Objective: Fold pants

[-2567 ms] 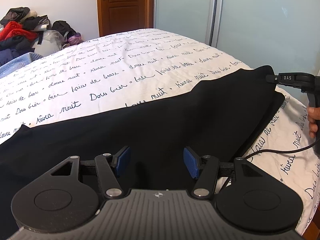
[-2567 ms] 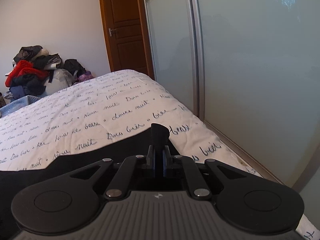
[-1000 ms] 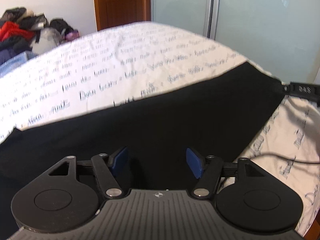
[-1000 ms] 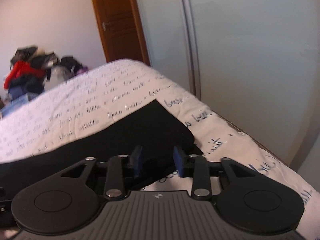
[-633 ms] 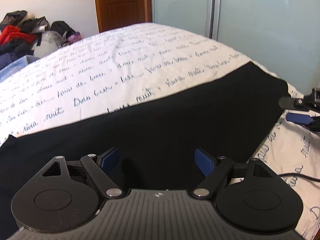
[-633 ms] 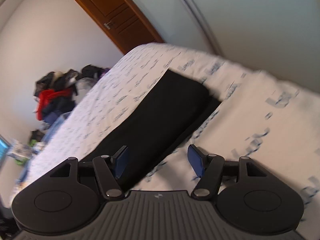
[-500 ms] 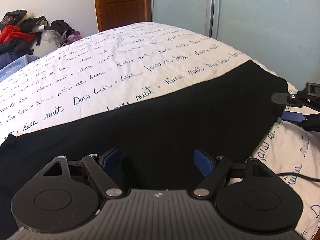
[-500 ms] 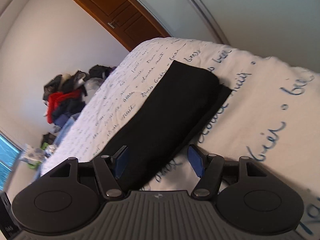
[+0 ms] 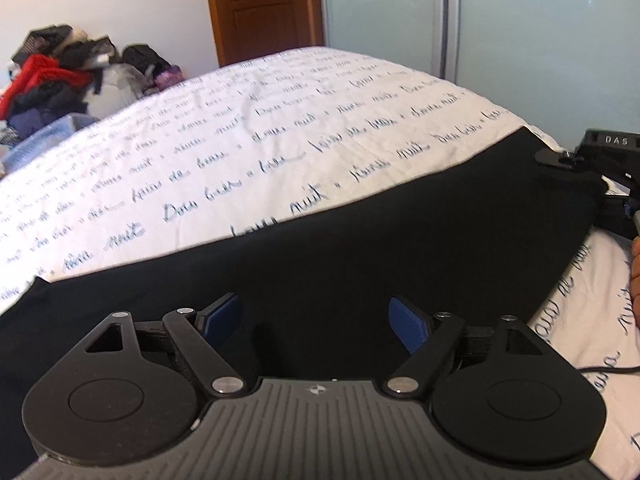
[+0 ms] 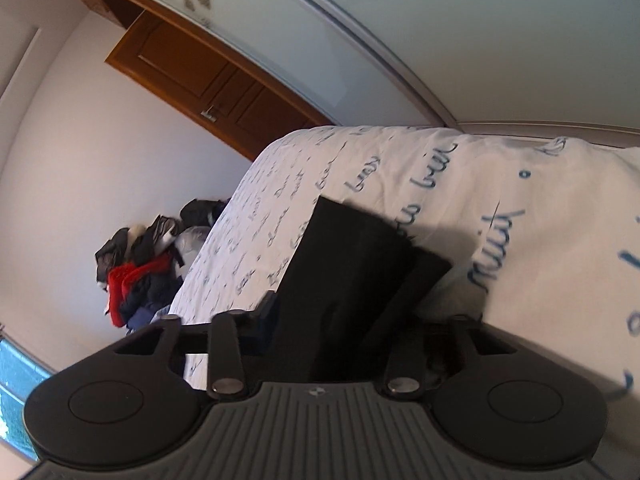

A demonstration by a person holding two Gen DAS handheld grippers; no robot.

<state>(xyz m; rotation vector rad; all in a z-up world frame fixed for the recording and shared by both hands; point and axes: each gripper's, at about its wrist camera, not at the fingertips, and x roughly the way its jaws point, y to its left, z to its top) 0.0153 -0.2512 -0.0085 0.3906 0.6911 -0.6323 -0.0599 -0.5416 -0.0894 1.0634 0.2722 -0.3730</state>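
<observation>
The black pants [image 9: 360, 240] lie flat on the bed [image 9: 240, 128], spread as a long dark band across the white cover printed with blue handwriting, running from about 8 o'clock to 2 o'clock in the left wrist view.

The left tongs [image 9: 316, 322] hover low over the near part of the pants, jaws wide apart and recently opened a little further. The blue pads [image 9: 408, 328] are both bare, with only dark cloth lying beneath the gap, not pinched.

The right tongs [image 10: 332, 328] are rolled over on their side at the end of the pants, so the room looks tilted in their view. Their jaws have just been closing, and the folded black fabric runs straight in between them; the cloth fills the gap and hides the pads, so whether they already press on it cannot be told. In the left wrist view those tongs show at 3 o'clock, at the pants' far corner.

A pile of clothes [image 9: 60, 80] sits beyond the bed at 10 o'clock, and a wooden door [image 9: 260, 4] stands at 12 o'clock.
</observation>
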